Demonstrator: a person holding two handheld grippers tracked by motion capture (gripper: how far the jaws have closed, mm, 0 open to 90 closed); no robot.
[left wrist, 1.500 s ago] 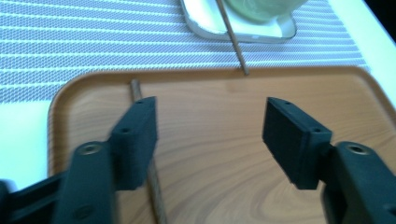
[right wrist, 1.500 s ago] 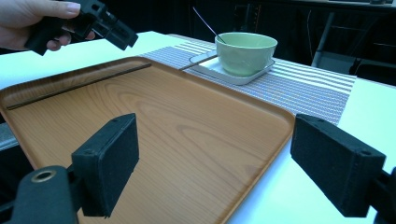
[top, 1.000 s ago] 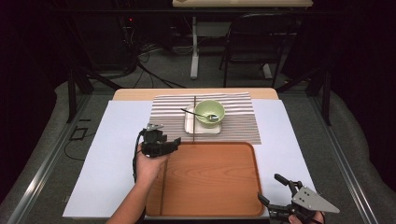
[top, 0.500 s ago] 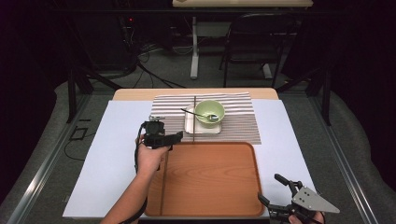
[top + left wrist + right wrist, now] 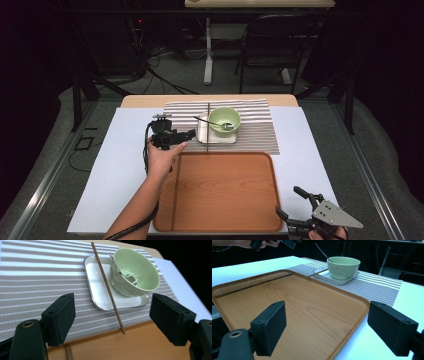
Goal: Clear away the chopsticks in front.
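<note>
Since a second ago our left gripper [image 5: 189, 134] has travelled up the table from beside the tray's [image 5: 260, 220] left edge to the striped mat [image 5: 255, 137], and its jaws have just been opening, with nothing between them. They now stand wide and released, facing a thin brown chopstick [image 5: 107, 286] that lies straight, its far part across the white square dish [image 5: 95, 280], its near tip just at the tray's rim. Beside it on the dish sits a pale green bowl [image 5: 140, 270] with a spoon [image 5: 125, 271] inside. A second chopstick [image 5: 173, 192] lies along the tray's left side. Our right gripper [image 5: 294, 209] rests at the tray's near right corner, jaws spread, empty
</note>
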